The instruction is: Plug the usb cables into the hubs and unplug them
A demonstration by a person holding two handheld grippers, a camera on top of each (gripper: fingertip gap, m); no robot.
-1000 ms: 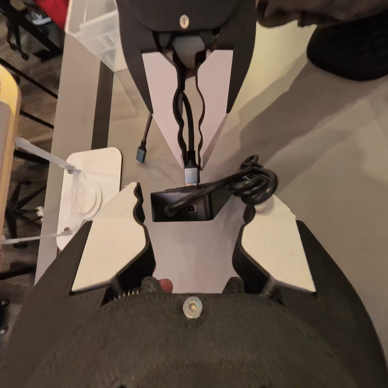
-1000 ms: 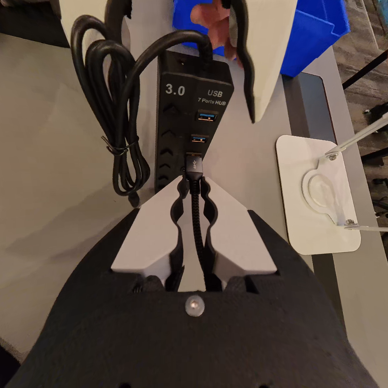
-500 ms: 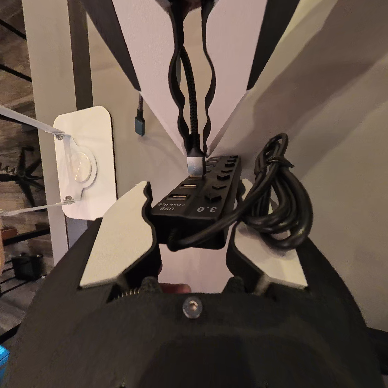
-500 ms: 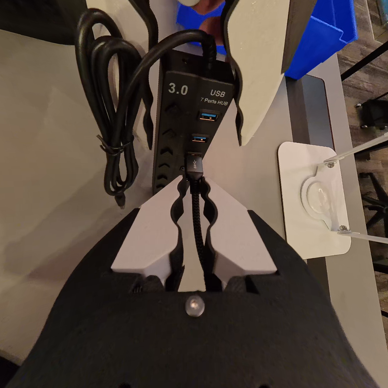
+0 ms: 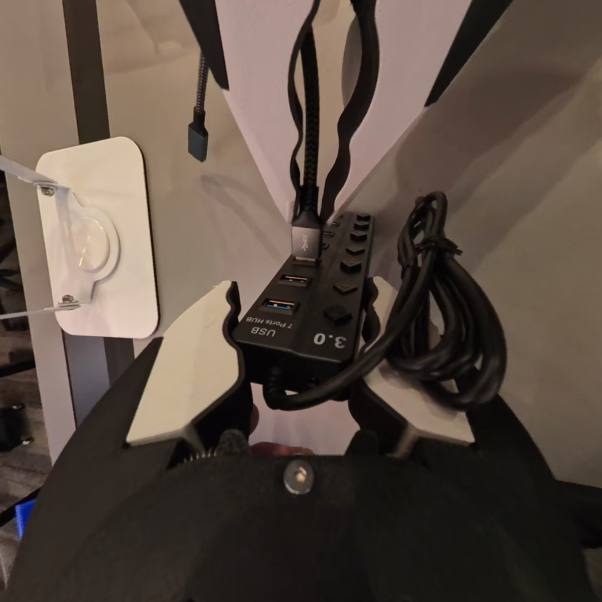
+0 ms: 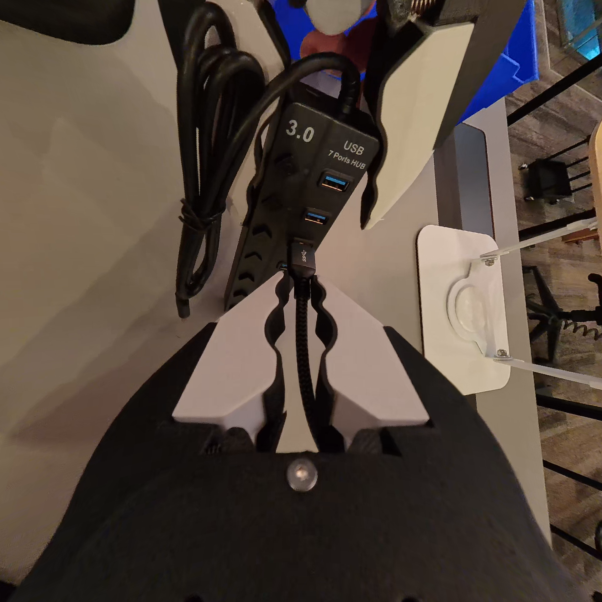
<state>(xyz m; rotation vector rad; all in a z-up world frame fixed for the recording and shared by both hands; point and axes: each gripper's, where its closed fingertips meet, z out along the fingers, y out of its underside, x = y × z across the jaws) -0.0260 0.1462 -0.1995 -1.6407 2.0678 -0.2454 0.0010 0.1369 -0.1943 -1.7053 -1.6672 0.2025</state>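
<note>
The black USB hub [image 5: 312, 312] lies on the grey table [image 5: 521, 228], and the left gripper [image 5: 303, 312] has it: jaws set at a middling width, one finger pressed to each long side of the hub's labelled end. From that same end the hub's own black cord [image 5: 449, 325] loops out into a tied bundle just beside the hub, draped over one left finger.

At the hub's third port from the labelled end, the right gripper [image 6: 298, 280] is clamped narrow on the braided USB cable [image 6: 304, 342], just behind its grey plug [image 6: 303, 259]. The plug's metal tip sits at the mouth of that port; how deep it has gone, I cannot tell. The two ports nearer the label stand empty, blue inside.

Beside the hub on the table lies a second braided cable's plug [image 5: 197, 143], loose, and beyond it a white plate [image 5: 101, 234] with a clear bracket. Past the hub's labelled end, a blue bin [image 6: 508, 65].
</note>
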